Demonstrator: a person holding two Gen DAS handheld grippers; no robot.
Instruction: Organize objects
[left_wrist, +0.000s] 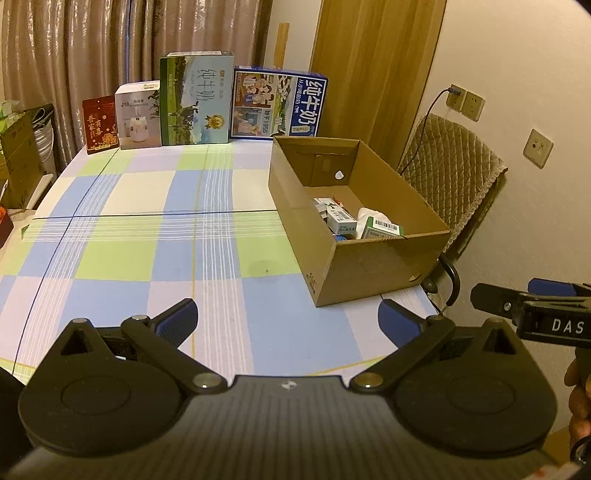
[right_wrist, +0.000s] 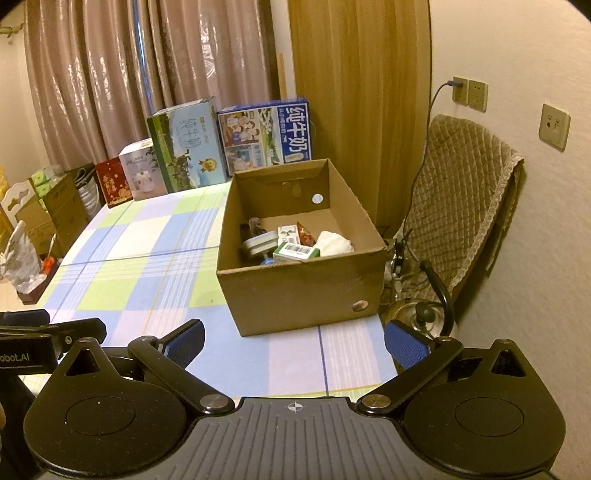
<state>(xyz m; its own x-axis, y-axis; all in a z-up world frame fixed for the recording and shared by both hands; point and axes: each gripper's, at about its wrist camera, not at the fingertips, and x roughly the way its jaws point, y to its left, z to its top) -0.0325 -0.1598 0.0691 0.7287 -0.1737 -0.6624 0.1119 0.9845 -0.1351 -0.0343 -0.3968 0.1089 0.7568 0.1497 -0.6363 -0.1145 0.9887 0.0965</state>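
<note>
- Both my claws – left gripper (left_wrist: 288, 325), right gripper (right_wrist: 293, 345) – gape wide, holding nothing.
- Cardboard box (right_wrist: 295, 295) holds small cartons (right_wrist: 297, 253) and a white cloth (right_wrist: 334, 242).

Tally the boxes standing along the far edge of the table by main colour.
Red: 1, the red box
White: 1, the white humidifier box
Green: 1, the green milk carton
Blue: 1, the blue milk carton
Total: 4
</note>
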